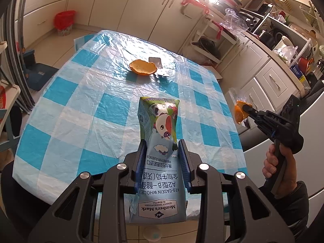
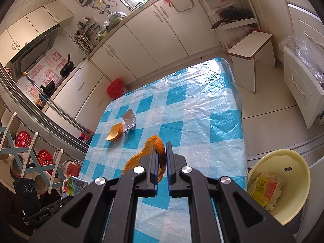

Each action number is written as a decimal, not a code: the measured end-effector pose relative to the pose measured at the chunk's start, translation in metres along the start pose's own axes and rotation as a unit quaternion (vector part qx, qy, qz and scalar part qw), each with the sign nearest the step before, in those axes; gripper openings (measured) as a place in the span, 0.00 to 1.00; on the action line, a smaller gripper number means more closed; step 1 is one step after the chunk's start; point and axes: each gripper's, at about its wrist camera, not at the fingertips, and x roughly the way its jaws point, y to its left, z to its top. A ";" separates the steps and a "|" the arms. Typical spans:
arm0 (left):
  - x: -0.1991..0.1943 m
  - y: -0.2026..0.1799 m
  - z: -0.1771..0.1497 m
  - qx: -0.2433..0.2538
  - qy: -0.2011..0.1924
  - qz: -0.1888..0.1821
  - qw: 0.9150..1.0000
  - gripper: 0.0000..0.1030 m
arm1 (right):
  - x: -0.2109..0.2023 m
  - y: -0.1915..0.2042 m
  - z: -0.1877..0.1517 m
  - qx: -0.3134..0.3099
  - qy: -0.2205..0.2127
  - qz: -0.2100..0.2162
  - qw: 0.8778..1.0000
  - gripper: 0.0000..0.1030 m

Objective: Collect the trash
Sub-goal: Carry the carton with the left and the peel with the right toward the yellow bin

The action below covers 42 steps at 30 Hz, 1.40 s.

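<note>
Nearest in the left wrist view, the left gripper [image 1: 163, 154] has its blue-padded jaws narrowed onto a flattened pale-blue milk carton with a cartoon cow print [image 1: 160, 141], gripped at mid-length; the carton is held above the table, its printed top running forward past the fingertips and its base hanging back toward the camera. Only this view shows the bare hand [image 1: 278, 168] of the person, with a dark sleeve behind it, wrapped round the pistol handle of the right gripper [image 1: 246, 109] at the right edge of the table, pointing forward and downward. The right wrist view alone shows the pale-yellow round plastic bin [image 2: 299, 182] standing below the table's near right corner, with crumpled yellow and red wrappers [image 2: 265, 186] inside. In that view the right gripper [image 2: 162, 151] is nearly closed, pinching a curled strip of orange peel [image 2: 150, 147] that rises just past the fingertips and hangs out to the left side. A corner of the carton [image 2: 71, 186] and the left tool appear at the lower left there. Farther out on the table covered in blue-and-white checked plastic cloth [image 1: 85, 105] lie a second, cup-shaped piece of orange peel [image 1: 142, 66] and a silver foil pill blister sheet [image 1: 155, 61], just beside and apparently touching each other, well apart from both grippers. Beyond, a small red-lined waste basket [image 1: 64, 21] stands on the floor against the cream cabinets.
</note>
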 end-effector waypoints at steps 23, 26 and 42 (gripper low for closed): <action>-0.006 -0.005 0.003 0.007 -0.008 -0.004 1.000 0.29 | -0.023 -0.011 -0.002 0.009 -0.025 -0.005 1.000 0.09; -0.007 -0.005 0.003 0.008 -0.009 -0.006 1.000 0.29 | -0.025 -0.011 -0.002 0.010 -0.027 -0.006 1.000 0.09; -0.008 -0.004 0.004 0.006 -0.009 -0.014 1.000 0.29 | -0.049 -0.018 -0.005 0.016 -0.057 -0.027 0.998 0.09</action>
